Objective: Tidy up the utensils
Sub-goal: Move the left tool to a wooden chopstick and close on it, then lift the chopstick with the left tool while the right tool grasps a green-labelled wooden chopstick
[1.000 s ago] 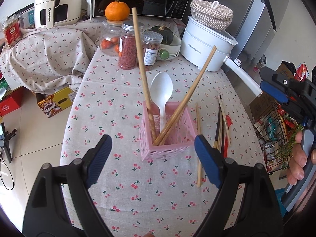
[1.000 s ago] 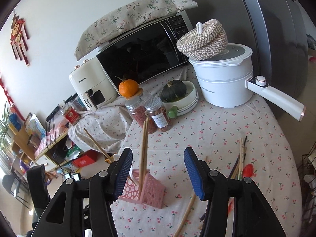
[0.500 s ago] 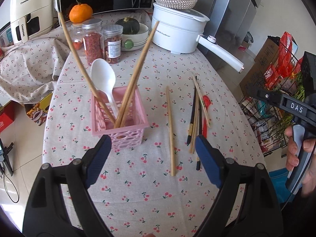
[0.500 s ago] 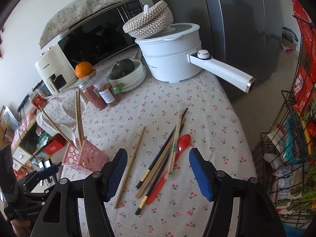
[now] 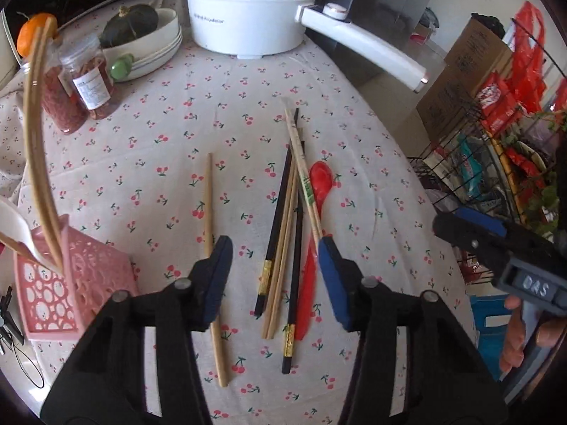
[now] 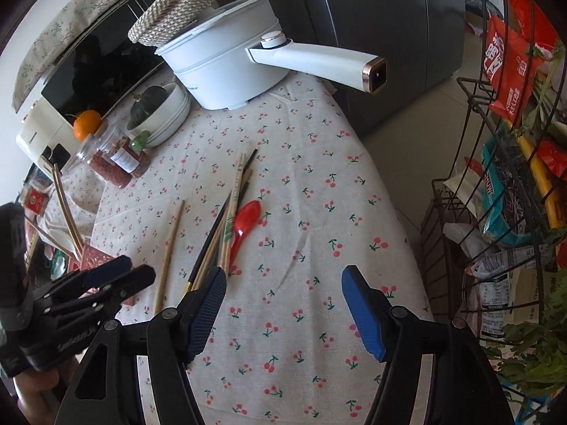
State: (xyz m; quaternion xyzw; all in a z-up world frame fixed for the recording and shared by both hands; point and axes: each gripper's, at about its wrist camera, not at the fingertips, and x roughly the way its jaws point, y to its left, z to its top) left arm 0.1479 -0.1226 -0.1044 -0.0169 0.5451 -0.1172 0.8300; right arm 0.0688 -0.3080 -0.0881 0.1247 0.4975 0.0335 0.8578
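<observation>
Left tool [image 5: 274, 253]: angled down over loose wooden and black chopsticks [image 5: 283, 223], jaws just narrowed, gripping nothing.
Right tool [image 6: 283, 283]: angled down above cherry-print tabletop [image 6: 319, 212], jaws wide, just opening, empty.

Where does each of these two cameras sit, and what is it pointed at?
Left wrist: sits on the left gripper, looking down past its open fingers at loose chopsticks and a red spoon; the person's other hand shows at right.
Right wrist: sits on the right gripper, looking down at bare tablecloth; the left gripper shows at lower left.
Shared: chopsticks, red spoon, pink basket, white pot.
</observation>
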